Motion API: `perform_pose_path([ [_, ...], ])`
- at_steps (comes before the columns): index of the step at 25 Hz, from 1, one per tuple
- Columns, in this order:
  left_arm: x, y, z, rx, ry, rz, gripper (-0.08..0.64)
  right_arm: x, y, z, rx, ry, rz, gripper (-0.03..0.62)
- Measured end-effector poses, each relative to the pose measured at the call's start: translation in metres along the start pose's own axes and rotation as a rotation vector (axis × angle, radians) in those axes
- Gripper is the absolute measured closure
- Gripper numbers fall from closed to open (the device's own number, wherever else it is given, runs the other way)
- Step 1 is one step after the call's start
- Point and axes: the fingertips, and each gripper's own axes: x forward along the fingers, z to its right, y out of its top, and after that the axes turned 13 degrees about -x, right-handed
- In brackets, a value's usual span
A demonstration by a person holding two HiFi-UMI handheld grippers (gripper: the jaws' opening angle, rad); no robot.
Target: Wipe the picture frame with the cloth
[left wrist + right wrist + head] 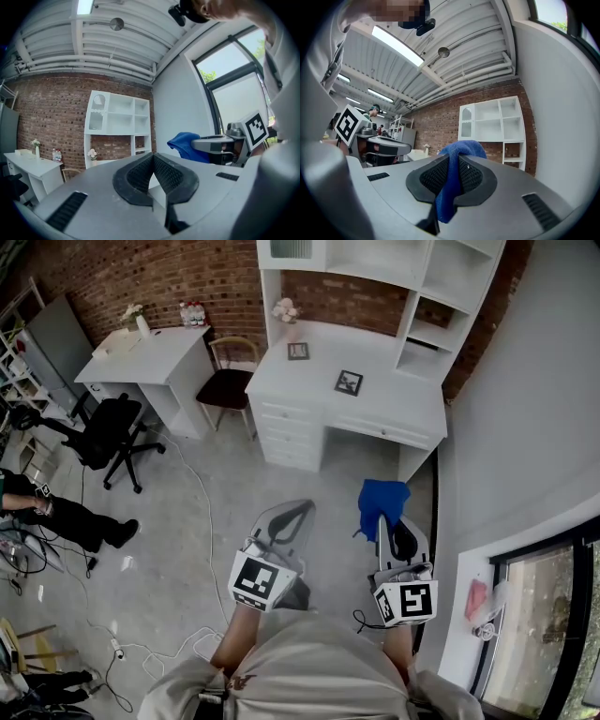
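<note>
right tongs [392, 532]: clamped shut on blue cloth [382, 501]. left tongs [292, 519]: closed, empty. picture frame [349, 382]: on far white table [281, 381], well apart from cloth. progress: cloth in hand, wiping not yet begun; approach and whole wipe remain.

A black square picture frame [349, 382] lies centrally on the white wooden desk [412, 413], with a smaller dark frame [298, 351] nearer its back-left corner. A blue cloth [382, 501] hangs before its front edge.

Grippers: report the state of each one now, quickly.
Left gripper: jaws shut, nothing between them.
Right gripper: jaws shut on the blue cloth.
</note>
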Motion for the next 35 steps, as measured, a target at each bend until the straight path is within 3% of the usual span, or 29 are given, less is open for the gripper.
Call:
perform_pose_path([
  [21, 0.128, 0.009, -0.123, -0.042, -0.113, -0.062, 0.558, 0.156, -0.042, 0.032, -0.007, -0.066, -0.113, 0.560],
  [35, 0.179, 0.015, -0.170, -0.024, -0.155, -0.067, 0.558, 0.219, -0.058, 0.042, -0.014, -0.105, -0.131, 0.560],
])
